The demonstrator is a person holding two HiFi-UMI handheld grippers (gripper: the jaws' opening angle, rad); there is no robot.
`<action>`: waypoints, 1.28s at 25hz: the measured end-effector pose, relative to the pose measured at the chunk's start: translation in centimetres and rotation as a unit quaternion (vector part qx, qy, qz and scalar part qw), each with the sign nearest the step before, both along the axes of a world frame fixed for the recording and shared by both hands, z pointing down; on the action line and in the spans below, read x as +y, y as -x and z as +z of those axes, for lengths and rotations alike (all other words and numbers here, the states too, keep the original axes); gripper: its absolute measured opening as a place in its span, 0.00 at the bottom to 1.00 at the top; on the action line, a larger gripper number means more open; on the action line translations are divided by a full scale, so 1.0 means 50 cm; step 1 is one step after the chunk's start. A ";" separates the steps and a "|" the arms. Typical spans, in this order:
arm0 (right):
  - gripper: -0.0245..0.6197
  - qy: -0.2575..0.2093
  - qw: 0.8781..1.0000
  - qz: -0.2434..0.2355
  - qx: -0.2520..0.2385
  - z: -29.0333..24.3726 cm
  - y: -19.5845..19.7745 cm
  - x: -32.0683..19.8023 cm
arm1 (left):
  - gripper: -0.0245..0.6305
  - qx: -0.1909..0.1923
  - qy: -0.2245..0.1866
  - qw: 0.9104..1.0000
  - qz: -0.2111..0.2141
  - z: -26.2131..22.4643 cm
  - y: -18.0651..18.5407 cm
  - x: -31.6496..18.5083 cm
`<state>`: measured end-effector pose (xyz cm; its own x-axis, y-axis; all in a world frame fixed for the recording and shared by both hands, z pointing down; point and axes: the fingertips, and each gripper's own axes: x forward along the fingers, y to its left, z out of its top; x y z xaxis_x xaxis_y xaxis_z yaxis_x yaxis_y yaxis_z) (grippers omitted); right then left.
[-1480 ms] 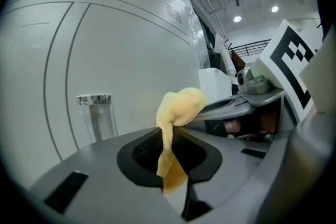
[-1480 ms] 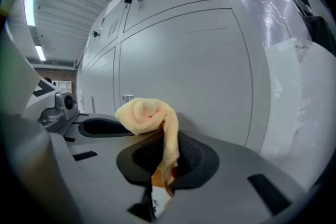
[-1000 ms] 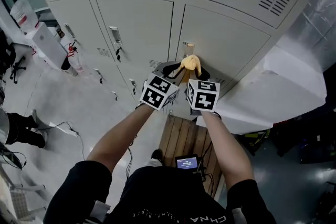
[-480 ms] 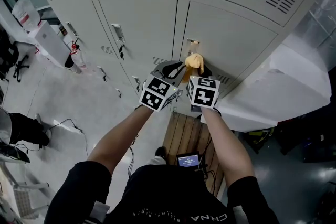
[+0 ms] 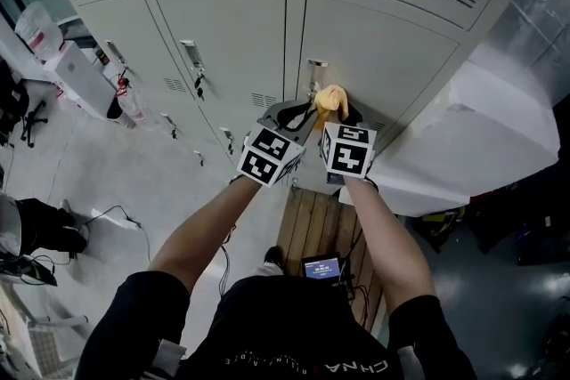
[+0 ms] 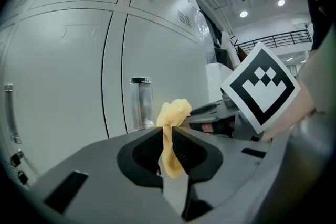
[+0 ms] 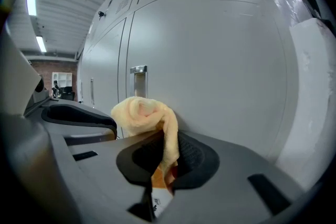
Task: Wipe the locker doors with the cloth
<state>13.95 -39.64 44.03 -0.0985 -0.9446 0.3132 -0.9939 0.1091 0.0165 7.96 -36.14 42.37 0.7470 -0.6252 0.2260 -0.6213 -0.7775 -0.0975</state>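
Cloth pinched by left gripper and right gripper together, bunched near locker door left edge, likely for wiping

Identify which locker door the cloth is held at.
The rightmost door of the middle row: the cloth sits just below its handle.

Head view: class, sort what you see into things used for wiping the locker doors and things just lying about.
For the job: cloth, pinched by the left gripper and right gripper; locker door.

Lying about: wooden pallet, small screen, white box, white wrapped block.
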 end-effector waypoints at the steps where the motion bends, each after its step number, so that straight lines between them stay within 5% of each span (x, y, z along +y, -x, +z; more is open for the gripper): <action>1: 0.13 -0.001 1.000 0.003 0.000 -0.002 -0.008 0.003 | 0.13 0.000 0.000 1.000 0.003 0.000 -0.006 0.002; 32: 0.13 0.013 0.987 0.157 -0.019 0.007 -0.295 0.087 | 0.13 -0.007 -0.001 0.997 0.083 0.002 -0.196 0.058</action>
